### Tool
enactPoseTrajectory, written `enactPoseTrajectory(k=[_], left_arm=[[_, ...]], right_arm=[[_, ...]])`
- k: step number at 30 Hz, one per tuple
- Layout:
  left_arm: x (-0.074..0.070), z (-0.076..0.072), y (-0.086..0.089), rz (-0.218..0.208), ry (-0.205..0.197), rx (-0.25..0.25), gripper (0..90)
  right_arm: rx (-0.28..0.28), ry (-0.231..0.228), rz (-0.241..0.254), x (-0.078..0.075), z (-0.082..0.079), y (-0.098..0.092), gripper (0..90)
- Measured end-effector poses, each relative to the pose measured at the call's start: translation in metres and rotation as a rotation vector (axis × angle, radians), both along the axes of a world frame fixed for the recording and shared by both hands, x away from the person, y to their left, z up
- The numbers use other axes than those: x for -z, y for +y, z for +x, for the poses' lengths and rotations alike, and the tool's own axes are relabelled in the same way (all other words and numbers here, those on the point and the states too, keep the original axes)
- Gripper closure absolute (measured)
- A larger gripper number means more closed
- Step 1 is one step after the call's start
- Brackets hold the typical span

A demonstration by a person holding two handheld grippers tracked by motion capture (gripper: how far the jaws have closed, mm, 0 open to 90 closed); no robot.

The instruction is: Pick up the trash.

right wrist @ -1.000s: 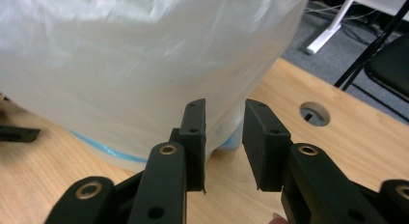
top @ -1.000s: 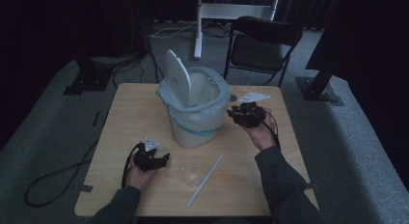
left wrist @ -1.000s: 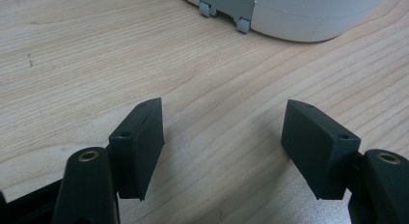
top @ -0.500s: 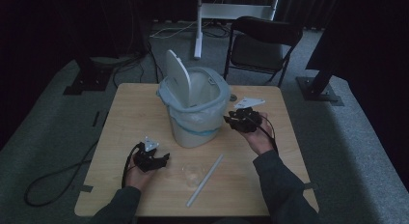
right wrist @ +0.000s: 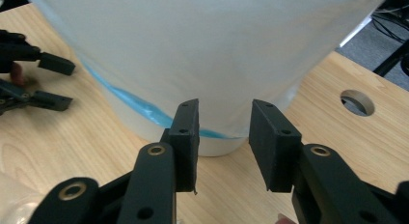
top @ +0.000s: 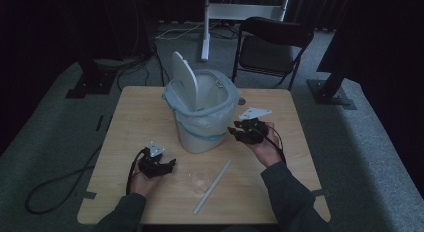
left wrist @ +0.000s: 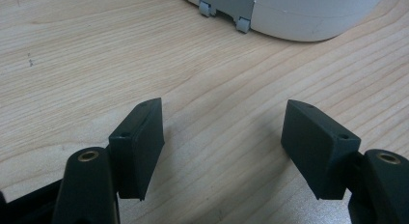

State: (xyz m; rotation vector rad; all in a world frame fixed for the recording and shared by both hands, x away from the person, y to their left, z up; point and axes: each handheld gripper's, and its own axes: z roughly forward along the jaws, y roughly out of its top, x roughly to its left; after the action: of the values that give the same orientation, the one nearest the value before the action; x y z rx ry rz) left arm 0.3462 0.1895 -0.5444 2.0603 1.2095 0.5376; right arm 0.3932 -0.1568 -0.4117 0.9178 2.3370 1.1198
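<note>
A white bin point(top: 202, 117) with its lid point(top: 184, 82) raised stands mid-table, lined with a clear bag that has a blue band point(right wrist: 130, 101). My right gripper point(top: 235, 132) sits just right of the bin, low by its side. In the right gripper view my right gripper point(right wrist: 224, 110) faces the bag; its jaws have just been opening and nothing is between them. My left gripper point(top: 167, 165) rests on the table in front of the bin. In its own view my left gripper point(left wrist: 222, 110) stands wide open over bare wood, with the bin's base point(left wrist: 299, 16) ahead.
A white tube point(top: 213, 186) lies slantwise near the front edge, with a crumpled clear plastic piece point(top: 200, 181) beside it. The wooden table point(top: 135, 112) has a round hole point(right wrist: 357, 102) behind the bin. A black folding chair point(top: 272, 47) stands beyond the table.
My right gripper has slid nearer the person and lower along the bin's right side, and its jaws stand wider. The left gripper has stayed put.
</note>
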Motion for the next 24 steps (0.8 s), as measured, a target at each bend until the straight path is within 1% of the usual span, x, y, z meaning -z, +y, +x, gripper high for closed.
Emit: enactPoseTrajectory(k=[4, 10, 18, 20, 24], left_arm=[[0.000, 0.000, 0.000, 0.000, 0.001, 0.000, 32.1], [0.000, 0.000, 0.000, 0.000, 0.002, 0.001, 32.0], [0.000, 0.000, 0.000, 0.001, 0.004, 0.002, 32.0], [0.000, 0.000, 0.000, 0.002, 0.002, 0.002, 32.0], [0.000, -0.001, 0.000, 0.000, 0.002, 0.001, 32.0]], right_arm=[[-0.023, 0.008, 0.009, 0.001, -0.006, 0.005, 61.0], [-0.059, 0.020, 0.001, 0.008, -0.013, 0.013, 60.3], [-0.091, 0.047, 0.013, 0.015, -0.015, 0.019, 60.3], [-0.108, 0.049, 0.008, 0.017, -0.017, 0.022, 60.3], [-0.123, 0.062, 0.007, 0.021, -0.020, 0.026, 60.3]])
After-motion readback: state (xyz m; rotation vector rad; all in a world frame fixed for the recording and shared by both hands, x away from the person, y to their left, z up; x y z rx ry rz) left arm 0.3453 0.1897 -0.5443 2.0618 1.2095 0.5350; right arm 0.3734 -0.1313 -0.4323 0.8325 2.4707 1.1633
